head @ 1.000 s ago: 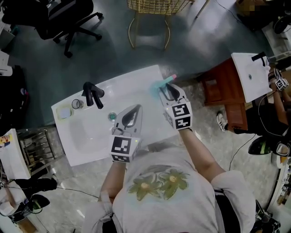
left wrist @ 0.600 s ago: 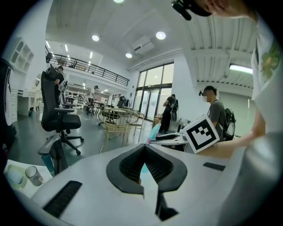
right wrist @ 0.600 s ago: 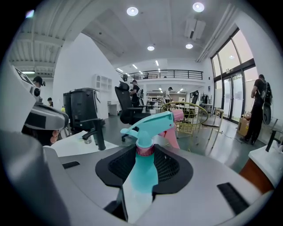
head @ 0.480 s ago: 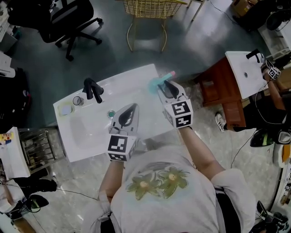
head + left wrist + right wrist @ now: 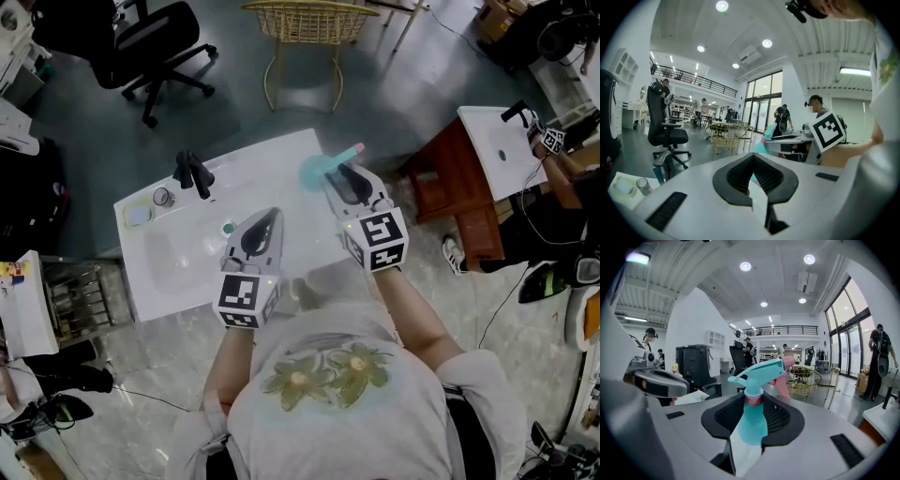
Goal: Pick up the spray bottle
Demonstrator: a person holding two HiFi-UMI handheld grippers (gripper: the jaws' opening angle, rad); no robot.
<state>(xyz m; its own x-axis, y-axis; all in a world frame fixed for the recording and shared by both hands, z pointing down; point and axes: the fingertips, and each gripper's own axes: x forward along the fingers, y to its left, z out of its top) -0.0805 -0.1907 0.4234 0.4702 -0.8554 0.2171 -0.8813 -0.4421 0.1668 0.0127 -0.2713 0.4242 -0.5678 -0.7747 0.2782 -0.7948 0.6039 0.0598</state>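
Right gripper view showed the right gripper (image 5: 753,409) clamped on the teal spray bottle (image 5: 752,427), trigger head upright. Head view put the bottle at one o'clock from the left gripper (image 5: 265,225), whose jaws sat together, empty, above the white sink (image 5: 150,281).

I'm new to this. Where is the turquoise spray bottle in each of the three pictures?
Head view: spray bottle upper middle, held by the right gripper.
Left gripper view: centre, beyond the jaws, just right of the yellow wire chair.
Right gripper view: dead centre, clamped between the jaws.
Shared landmark: that chair, top of head view, right of the bottle in right gripper view.
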